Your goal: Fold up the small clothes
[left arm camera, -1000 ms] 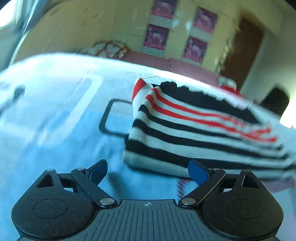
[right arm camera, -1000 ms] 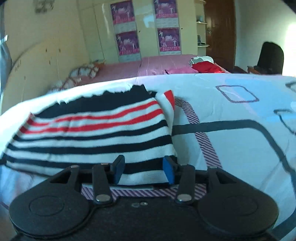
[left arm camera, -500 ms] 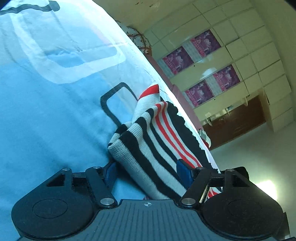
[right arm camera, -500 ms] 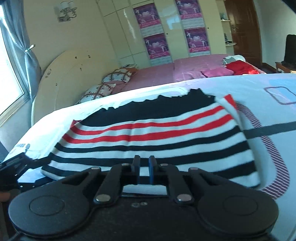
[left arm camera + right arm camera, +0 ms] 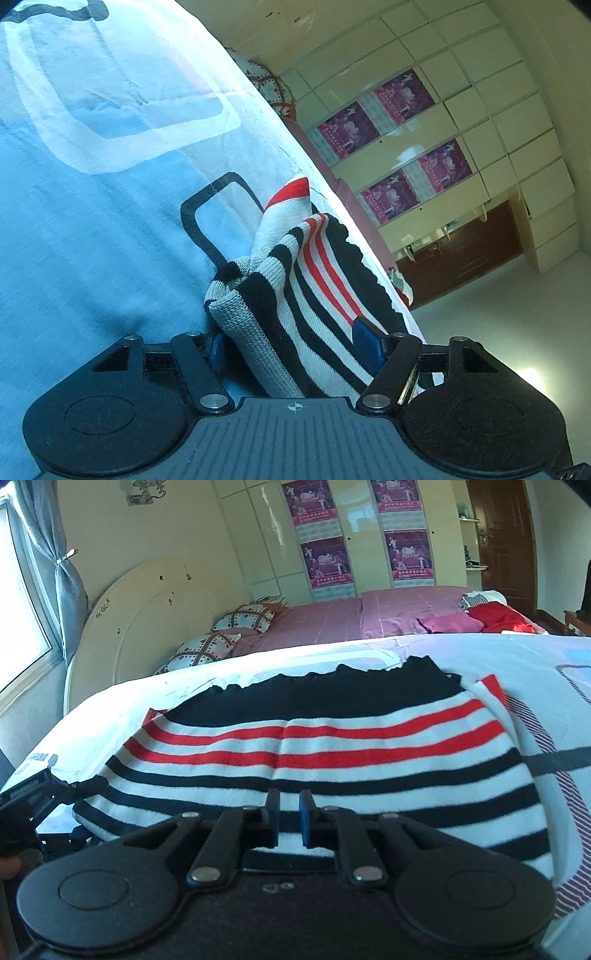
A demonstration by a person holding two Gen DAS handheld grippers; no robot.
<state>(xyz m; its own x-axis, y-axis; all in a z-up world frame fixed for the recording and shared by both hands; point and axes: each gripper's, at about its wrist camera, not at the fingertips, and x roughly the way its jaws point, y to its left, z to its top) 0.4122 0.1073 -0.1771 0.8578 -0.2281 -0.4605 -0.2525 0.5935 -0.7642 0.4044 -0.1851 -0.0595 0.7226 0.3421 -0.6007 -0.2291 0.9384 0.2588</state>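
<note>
Pink bed (image 5: pixel 332 620) at back w/ two patterned pillows (image 5: pixel 225 631), pink cloth (image 5: pixel 448 623) & red cloth (image 5: pixel 504 619) on it. Cream rounded headboard (image 5: pixel 147 616). Purple posters (image 5: pixel 327 563) on wardrobe doors. Brown door (image 5: pixel 506 542) far right. Grey curtain (image 5: pixel 55 554) at left by window.

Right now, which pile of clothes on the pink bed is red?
The red pile at the far right end of the pink bed; the pink pile beside it lies flatter.
</note>
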